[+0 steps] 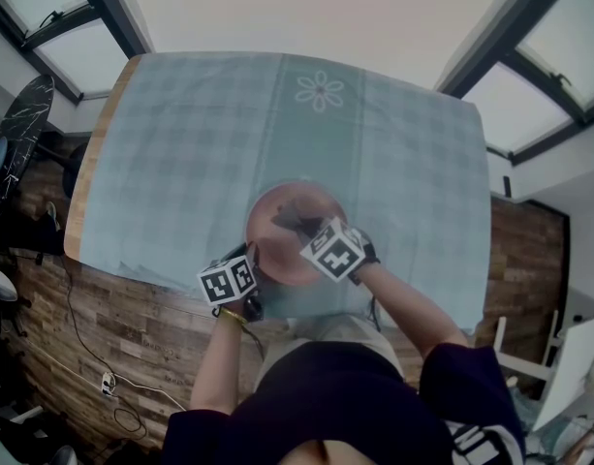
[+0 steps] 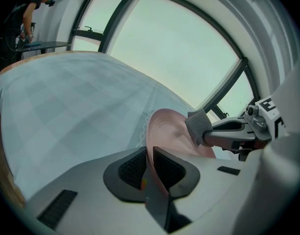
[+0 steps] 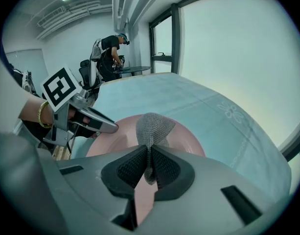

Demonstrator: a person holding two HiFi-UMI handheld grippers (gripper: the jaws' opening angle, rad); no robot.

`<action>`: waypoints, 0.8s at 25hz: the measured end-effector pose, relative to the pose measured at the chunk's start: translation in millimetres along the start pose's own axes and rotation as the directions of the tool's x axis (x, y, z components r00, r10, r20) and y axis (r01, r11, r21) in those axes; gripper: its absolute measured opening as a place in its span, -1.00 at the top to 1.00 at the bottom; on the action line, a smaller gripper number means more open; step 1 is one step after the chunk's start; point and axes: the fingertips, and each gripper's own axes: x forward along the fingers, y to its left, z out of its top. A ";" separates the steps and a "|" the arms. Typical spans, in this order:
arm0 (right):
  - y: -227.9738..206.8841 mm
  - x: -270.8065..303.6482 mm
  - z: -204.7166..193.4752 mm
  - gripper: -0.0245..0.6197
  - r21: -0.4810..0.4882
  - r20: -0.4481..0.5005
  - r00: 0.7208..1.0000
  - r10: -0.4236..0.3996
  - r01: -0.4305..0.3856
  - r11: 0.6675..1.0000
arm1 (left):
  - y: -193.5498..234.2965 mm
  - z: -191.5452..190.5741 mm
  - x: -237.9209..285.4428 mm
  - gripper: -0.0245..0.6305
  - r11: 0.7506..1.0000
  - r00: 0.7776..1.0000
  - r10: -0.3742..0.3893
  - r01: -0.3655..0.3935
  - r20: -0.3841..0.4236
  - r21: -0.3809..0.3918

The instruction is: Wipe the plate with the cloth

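Left gripper (image 2: 150, 169) is clamping the plate (image 2: 170, 133) by its rim, near the table's (image 1: 180, 153) front edge. Right gripper (image 3: 149, 168) is pinching the cloth (image 3: 152, 125), which is touching the plate's face. Only the gripper views are showing these grasps; from the head view, the jaws are hiding under the grippers' bodies.

Over the table's (image 1: 171, 134) near edge, the plate (image 1: 277, 250) — left gripper (image 1: 252, 260) at its left, cloth (image 1: 295, 219) on it
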 end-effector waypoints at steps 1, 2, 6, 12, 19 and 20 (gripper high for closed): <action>-4.0 1.8 -0.6 0.82 -0.008 -0.006 1.000 -0.010 0.010 1.000 | 0.3 -0.1 -0.2 0.76 1.000 1.000 0.000 0.000 0.000 0.000; -8.0 3.7 -1.3 0.82 -0.017 -0.011 1.000 -0.020 0.020 1.000 | 0.6 -0.1 -0.5 0.76 1.000 1.000 0.000 0.000 0.000 -0.001; -24.1 10.8 -7.4 0.82 -0.032 -0.042 0.998 -0.053 0.052 0.998 | 0.6 -0.3 -0.9 0.76 1.000 1.000 -0.002 0.002 0.000 -0.002; -50.2 17.0 -6.8 0.82 -0.073 -0.064 0.990 -0.129 0.124 0.990 | 0.6 -0.3 0.4 0.76 1.000 1.000 -0.005 0.005 -0.001 -0.007; -62.5 28.0 -13.8 0.82 -0.077 -0.093 0.983 -0.160 0.153 0.985 | 1.8 0.1 0.0 0.76 1.000 1.000 -0.006 0.006 0.000 -0.012; -62.7 29.3 -15.1 0.82 -0.079 -0.098 0.982 -0.161 0.154 0.985 | 2.0 0.0 0.0 0.76 1.000 1.000 -0.005 0.005 0.000 -0.012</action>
